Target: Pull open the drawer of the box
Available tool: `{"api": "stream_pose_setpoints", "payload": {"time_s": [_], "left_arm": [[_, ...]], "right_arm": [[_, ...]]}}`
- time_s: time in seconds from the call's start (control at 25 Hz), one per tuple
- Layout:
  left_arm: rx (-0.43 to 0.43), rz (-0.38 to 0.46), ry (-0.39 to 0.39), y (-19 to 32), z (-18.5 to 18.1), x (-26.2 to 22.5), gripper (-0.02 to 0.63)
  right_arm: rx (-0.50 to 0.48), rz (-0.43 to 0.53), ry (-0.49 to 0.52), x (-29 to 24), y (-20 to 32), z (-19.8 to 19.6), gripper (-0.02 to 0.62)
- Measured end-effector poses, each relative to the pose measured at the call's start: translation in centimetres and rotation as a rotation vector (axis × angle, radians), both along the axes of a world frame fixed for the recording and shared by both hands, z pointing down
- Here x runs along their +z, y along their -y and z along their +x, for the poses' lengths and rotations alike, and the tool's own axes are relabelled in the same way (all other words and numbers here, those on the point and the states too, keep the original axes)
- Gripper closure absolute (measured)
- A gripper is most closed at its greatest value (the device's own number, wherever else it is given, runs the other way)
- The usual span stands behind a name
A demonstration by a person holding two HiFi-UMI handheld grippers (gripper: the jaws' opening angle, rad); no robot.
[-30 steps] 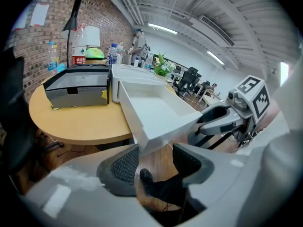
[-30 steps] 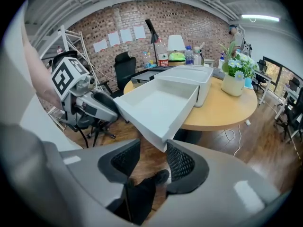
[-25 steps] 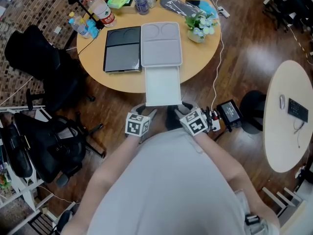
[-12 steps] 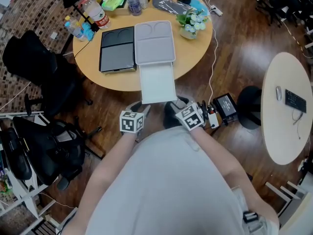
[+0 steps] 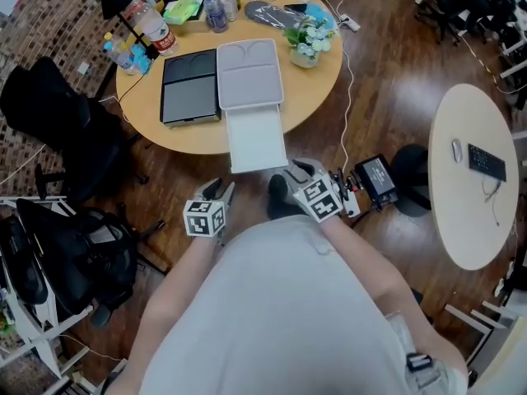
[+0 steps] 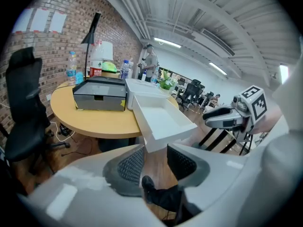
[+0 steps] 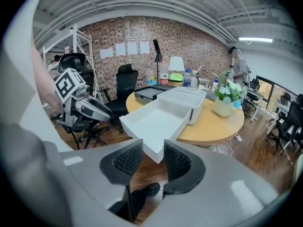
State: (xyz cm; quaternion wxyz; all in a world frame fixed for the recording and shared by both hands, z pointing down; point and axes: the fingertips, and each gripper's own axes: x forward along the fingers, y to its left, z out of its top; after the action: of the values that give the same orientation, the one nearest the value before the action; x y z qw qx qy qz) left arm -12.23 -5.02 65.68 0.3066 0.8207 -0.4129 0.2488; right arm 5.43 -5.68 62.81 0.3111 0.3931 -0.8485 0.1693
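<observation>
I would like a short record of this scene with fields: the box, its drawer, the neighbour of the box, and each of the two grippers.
box: white plastic box, on the round wooden table
drawer: white drawer, pulled out, overhangs the table edge, looks empty
neighbour: dark grey flat box, beside the white box
left gripper: apart from the drawer, fingers closing, nothing between them
right gripper: apart from the drawer, fingers closing, nothing between them
</observation>
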Motion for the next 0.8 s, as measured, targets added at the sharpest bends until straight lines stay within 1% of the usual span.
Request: {"api": "stream_pose_setpoints", "payload": {"time_s": [0.12, 0.16, 0.2, 0.36, 0.44, 0.6, 0.8], "left_arm": [[-0.016, 0.066, -0.019, -0.8, -0.1, -1.9, 0.494], [-0.015, 0.087, -0.028, -1.1, -0.1, -2.5, 0.499], [-0.015, 0.106, -0.037, -1.4, -0.1, -3.1, 0.5], [-0.018, 0.173, -0.077, -2.8, -0.1, -5.4, 0.563], [-0.011, 0.196, -0.119, -3.7, 0.1, -6.4, 0.587], [0.006, 0.222, -0.217, -5.8, 0.3, -7.7, 0.6], [0.033, 0.253, -0.26, -8.4, 0.5, -8.8, 0.6]], "right_arm": [[0.006, 0.039, 0.007, -1.6, -1.0, 0.1, 0.519], [0.009, 0.049, 0.011, -2.1, -1.3, 0.1, 0.536], [0.008, 0.058, 0.018, -2.7, -1.6, 0.0, 0.547], [-0.018, 0.09, 0.078, -4.6, -3.0, -1.0, 0.576], [-0.036, 0.114, 0.099, -5.5, -3.7, -1.7, 0.581], [-0.078, 0.171, 0.129, -7.5, -5.2, -3.0, 0.589], [-0.137, 0.213, 0.172, -9.4, -7.7, -4.9, 0.591]]}}
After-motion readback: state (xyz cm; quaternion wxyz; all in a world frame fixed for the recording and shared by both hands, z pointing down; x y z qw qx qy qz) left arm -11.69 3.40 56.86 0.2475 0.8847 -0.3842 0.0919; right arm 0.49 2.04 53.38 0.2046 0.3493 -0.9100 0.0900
